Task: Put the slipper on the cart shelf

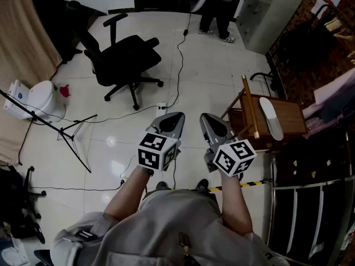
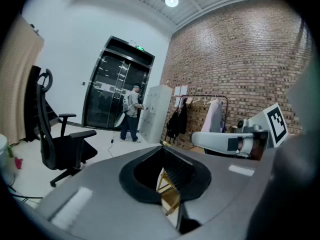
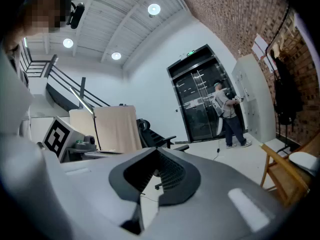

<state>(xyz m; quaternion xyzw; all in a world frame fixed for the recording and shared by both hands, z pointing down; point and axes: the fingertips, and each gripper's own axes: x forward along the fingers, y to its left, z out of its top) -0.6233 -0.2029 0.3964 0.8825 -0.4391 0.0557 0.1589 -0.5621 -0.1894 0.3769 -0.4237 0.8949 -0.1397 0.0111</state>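
A white slipper (image 1: pixel 271 118) lies on top of the wooden cart (image 1: pixel 291 123) at the right of the head view. The right gripper view shows the slipper (image 3: pixel 305 159) at its right edge, on the wooden frame (image 3: pixel 280 174). My left gripper (image 1: pixel 172 117) and right gripper (image 1: pixel 207 118) are held side by side in front of me, to the left of the cart and apart from it. Both are shut with nothing between the jaws, as the left gripper (image 2: pixel 163 151) and right gripper (image 3: pixel 156 155) show in their own views.
A black office chair (image 1: pixel 125 59) stands on the white tiled floor ahead at left. A tripod stand (image 1: pixel 62 129) and a cable (image 1: pixel 178 65) lie nearby. A person (image 1: pixel 218 9) stands at the far lockers. A black metal rack (image 1: pixel 310 209) is at lower right.
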